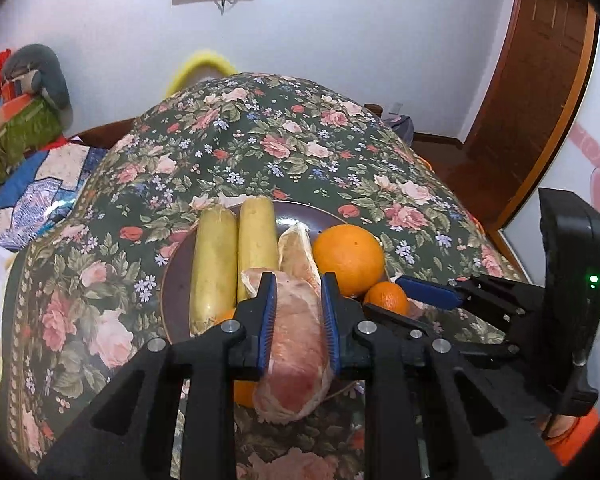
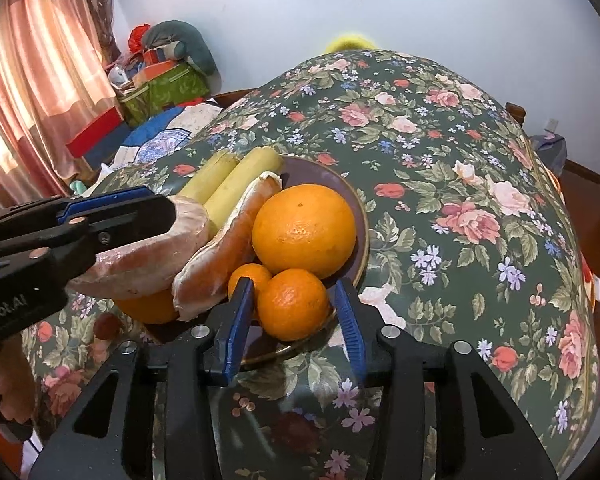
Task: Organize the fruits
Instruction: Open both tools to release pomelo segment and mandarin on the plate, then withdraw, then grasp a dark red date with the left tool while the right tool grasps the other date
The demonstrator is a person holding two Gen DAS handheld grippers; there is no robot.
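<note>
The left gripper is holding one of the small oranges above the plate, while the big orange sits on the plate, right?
Not quite. The left gripper is shut on a peeled pomelo segment, pinkish and pale, not a small orange; the left wrist view shows it between the blue pads. The rest holds: the big orange sits on the plate.

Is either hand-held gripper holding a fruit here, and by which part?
The left hand-held gripper clamps a peeled pomelo segment across its middle. The right hand-held gripper holds nothing: its jaws stand open around a small orange.
</note>
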